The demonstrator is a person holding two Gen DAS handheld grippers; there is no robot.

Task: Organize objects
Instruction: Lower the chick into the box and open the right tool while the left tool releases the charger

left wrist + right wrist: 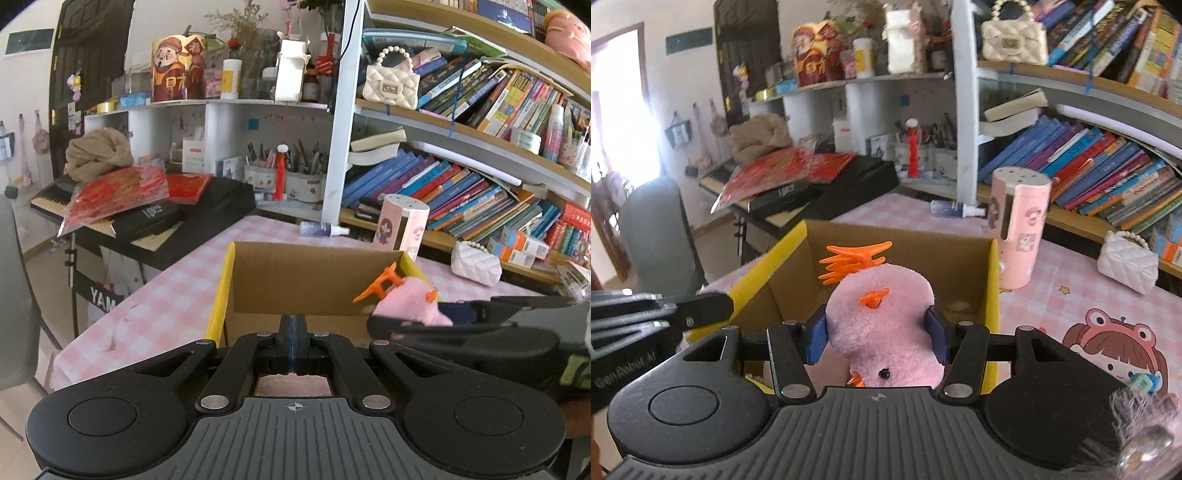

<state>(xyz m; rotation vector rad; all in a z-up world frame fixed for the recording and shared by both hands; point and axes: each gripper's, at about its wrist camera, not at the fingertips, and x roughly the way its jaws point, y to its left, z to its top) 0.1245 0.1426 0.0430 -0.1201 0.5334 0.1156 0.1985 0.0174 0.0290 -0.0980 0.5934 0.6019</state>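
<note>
Pink plush fills the space between our right gripper's [878, 334] fingers: the pink plush toy [882, 314] sits squarely between the two blue pads [816, 338], which press into its sides and hold it. Its body bulges forward past the fingertips, and its dark eye and a bit of orange beak show close to the gripper's base. Orange feet [855, 262] stick out at the far end, well beyond the pads.

We hold the toy over the open cardboard box [960, 258], whose rim is edged in yellow. The box stands on the pink checked tablecloth [1052, 273]. From the left wrist view the toy [413, 302] appears at the box's right wall, just above the rim, with the right gripper [410, 317] reaching in from the right.

Our left gripper [292, 325] has its fingers pressed flat together with nothing between them, its tips at the near edge of the box [314, 273]. The two grippers are near each other but apart.

Beside the box stands a pink cylindrical holder [1019, 229], and a white quilted purse [1126, 262] lies further right on the cloth.
</note>
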